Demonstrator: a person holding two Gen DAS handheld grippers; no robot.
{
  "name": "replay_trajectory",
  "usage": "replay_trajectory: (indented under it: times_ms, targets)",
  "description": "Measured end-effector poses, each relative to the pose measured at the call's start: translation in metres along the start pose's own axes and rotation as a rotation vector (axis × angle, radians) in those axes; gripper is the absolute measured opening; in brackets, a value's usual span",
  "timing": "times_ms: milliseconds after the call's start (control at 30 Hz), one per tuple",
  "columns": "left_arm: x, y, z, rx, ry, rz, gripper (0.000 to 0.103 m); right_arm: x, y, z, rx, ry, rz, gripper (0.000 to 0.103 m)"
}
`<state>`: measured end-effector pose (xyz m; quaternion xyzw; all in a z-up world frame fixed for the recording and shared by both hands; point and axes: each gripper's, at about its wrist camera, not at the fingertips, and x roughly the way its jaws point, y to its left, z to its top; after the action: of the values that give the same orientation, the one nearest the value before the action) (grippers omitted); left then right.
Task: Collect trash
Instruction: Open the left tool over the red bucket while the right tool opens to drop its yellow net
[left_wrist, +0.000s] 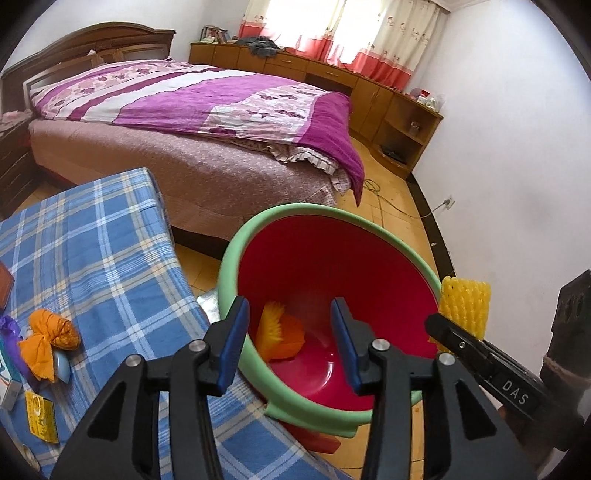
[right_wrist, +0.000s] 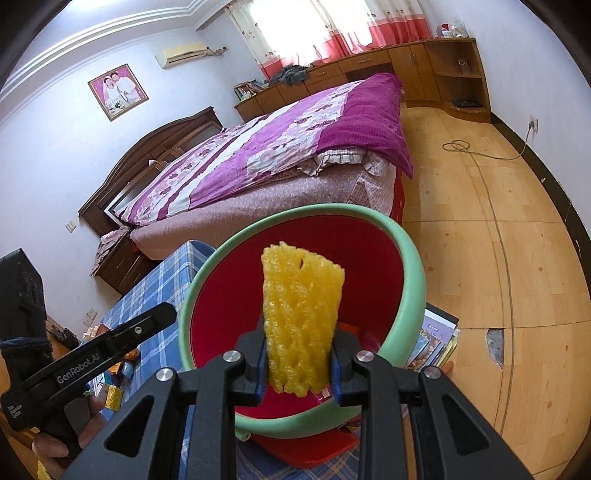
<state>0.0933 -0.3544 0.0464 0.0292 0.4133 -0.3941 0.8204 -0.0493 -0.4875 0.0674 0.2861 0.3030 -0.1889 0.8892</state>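
A red bin with a green rim (left_wrist: 258, 229) (right_wrist: 413, 266) stands tilted beside the blue plaid table (left_wrist: 92, 240). My left gripper (left_wrist: 290, 310) hangs open over the bin's mouth with nothing between its fingers. An orange scrap (left_wrist: 280, 332) lies inside the bin below it. My right gripper (right_wrist: 300, 343) is shut on a yellow foam net (right_wrist: 303, 317), held upright just in front of the bin. From the left wrist view, that net (left_wrist: 465, 302) sits at the bin's right rim. An orange crumpled wrapper (left_wrist: 51, 336) lies on the table.
A small yellow box (left_wrist: 40, 417) and other bits lie at the table's left edge. A bed with a purple quilt (left_wrist: 221, 96) fills the room behind the bin. Books (right_wrist: 436, 339) lie on the wooden floor by the bin, and a cable (right_wrist: 480, 151) trails toward the wall.
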Motion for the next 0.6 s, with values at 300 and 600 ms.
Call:
replay_trajectory:
  times_ms: [300, 600]
  targets:
    - [-0.012, 0.02, -0.015, -0.037, 0.001, 0.058, 0.046, 0.012, 0.014, -0.003, -0.037, 0.013, -0.034, 0.036]
    - [-0.025, 0.036, -0.026, -0.081, 0.009, 0.086, 0.046, 0.018, 0.029, -0.01, -0.081, 0.04, -0.073, 0.069]
